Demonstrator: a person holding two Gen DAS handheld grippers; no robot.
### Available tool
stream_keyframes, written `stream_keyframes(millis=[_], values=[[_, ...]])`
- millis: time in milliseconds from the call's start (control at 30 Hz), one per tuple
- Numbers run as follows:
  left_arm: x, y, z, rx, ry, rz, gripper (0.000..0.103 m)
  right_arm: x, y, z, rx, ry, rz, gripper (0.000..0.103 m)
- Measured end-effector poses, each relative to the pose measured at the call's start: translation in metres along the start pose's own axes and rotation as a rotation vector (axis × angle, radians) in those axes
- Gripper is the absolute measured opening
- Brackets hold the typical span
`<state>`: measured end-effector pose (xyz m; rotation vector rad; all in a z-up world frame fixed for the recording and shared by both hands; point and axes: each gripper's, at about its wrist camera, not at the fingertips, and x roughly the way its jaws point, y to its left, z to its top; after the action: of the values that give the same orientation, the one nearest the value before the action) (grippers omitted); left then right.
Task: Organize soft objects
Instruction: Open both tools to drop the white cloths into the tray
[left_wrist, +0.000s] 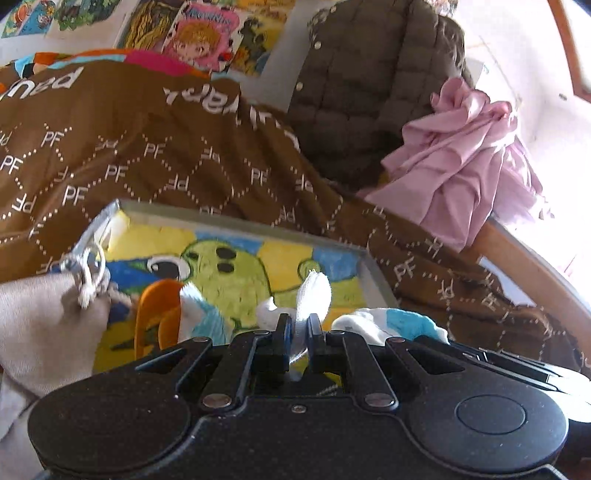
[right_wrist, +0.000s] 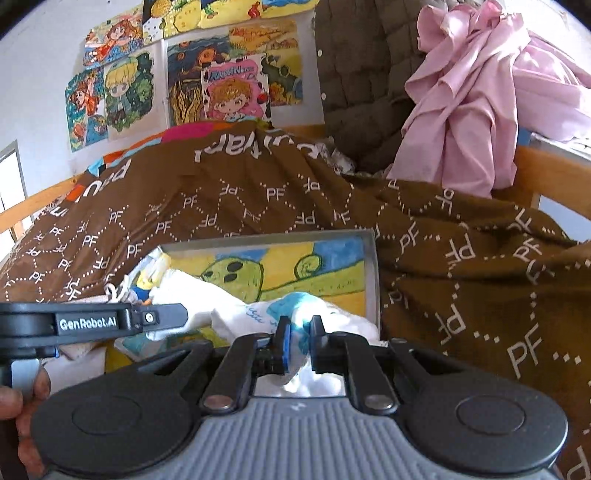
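Observation:
A shallow grey box (left_wrist: 236, 218) (right_wrist: 371, 273) with a painted green figure on its floor lies on the brown blanket. Several white and blue socks lie in it. My left gripper (left_wrist: 298, 321) is shut on a strip of a white sock (left_wrist: 314, 291) that stands up between its pads. More socks lie to the left (left_wrist: 199, 314) and right (left_wrist: 391, 321), beside an orange object (left_wrist: 155, 314). My right gripper (right_wrist: 300, 325) is shut on a white and blue sock (right_wrist: 258, 314) over the box's near edge. In the right wrist view the left gripper (right_wrist: 181, 314) comes in from the left.
A brown blanket (left_wrist: 147, 147) printed with "PF" covers the bed. A dark quilted jacket (left_wrist: 369, 74) and a pink garment (left_wrist: 454, 166) hang at the back right over a wooden rail (right_wrist: 546, 177). A beige drawstring bag (left_wrist: 44, 325) lies left of the box. Drawings (right_wrist: 125, 92) cover the wall.

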<state>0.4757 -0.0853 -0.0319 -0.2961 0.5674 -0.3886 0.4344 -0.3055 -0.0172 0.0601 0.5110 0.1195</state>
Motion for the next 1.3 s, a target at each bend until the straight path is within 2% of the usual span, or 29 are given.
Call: stream_keyframes(millis=[133, 200, 300, 400, 467, 600, 667, 700, 767, 967, 1067, 1300], values=[[0.006, -0.003, -0.006, 0.025, 0.065, -0.002, 0.011, -0.003, -0.002, 0.000, -0.001, 0.002, 0.004, 0.018], [0.006, -0.006, -0.010, 0.046, 0.072, 0.005, 0.012, -0.004, -0.003, 0.000, 0.000, 0.000, -0.001, 0.018], [0.006, -0.007, -0.014, 0.057, 0.087, 0.010, 0.018, -0.007, -0.004, 0.001, -0.003, -0.008, -0.006, 0.022], [0.004, -0.007, -0.015, 0.057, 0.091, 0.022, 0.020, -0.013, -0.005, 0.002, -0.004, -0.030, -0.012, 0.033], [0.000, -0.007, -0.014, 0.054, 0.084, 0.032, 0.031, -0.019, -0.004, 0.003, -0.005, -0.051, -0.018, 0.047], [-0.013, -0.007, -0.012, 0.040, 0.039, 0.060, 0.049, -0.036, 0.000, 0.006, -0.006, -0.091, -0.026, 0.060], [-0.022, -0.008, -0.009, 0.036, 0.013, 0.076, 0.061, -0.048, 0.003, 0.006, -0.015, -0.116, -0.026, 0.073], [-0.028, -0.009, -0.007, 0.034, -0.005, 0.082, 0.064, -0.054, 0.005, 0.005, -0.022, -0.125, -0.022, 0.075], [-0.041, -0.010, -0.005, 0.033, -0.039, 0.097, 0.079, -0.068, 0.009, 0.006, -0.028, -0.147, -0.021, 0.083], [-0.090, -0.011, -0.004, 0.014, -0.148, 0.133, 0.092, -0.111, 0.023, 0.017, -0.033, -0.227, -0.004, 0.097], [-0.119, -0.015, -0.006, 0.008, -0.191, 0.151, 0.100, -0.130, 0.028, 0.019, -0.035, -0.247, -0.002, 0.100], [-0.181, -0.027, -0.012, 0.009, -0.270, 0.181, 0.102, -0.177, 0.041, 0.011, -0.006, -0.284, 0.028, 0.103]])
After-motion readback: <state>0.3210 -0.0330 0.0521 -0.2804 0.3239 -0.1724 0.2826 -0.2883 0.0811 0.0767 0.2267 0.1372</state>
